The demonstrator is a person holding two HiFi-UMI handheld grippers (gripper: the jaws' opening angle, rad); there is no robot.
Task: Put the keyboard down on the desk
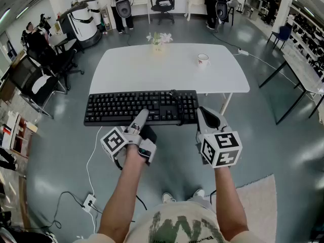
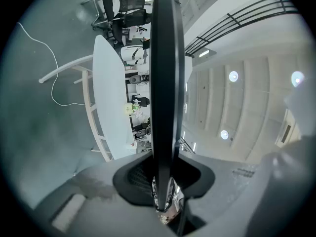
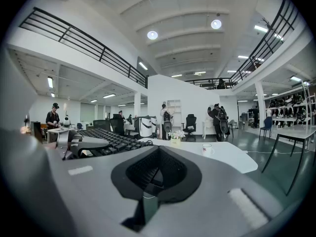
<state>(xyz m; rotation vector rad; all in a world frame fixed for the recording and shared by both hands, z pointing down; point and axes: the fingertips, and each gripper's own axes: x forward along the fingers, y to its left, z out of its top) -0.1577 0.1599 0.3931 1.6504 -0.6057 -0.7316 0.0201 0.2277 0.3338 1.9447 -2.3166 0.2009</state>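
left gripper [image 1: 140,118] is clamped on the near edge of the keyboard [image 1: 132,107], right gripper [image 1: 205,114] closed and empty beside it. keyboard's in the air short of the desk [image 1: 152,70], so I'd carry it forward level, then lower flat

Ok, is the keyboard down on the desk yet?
No, in the air. The left gripper clamps the keyboard by its near edge; it hangs before the desk, not resting on it.
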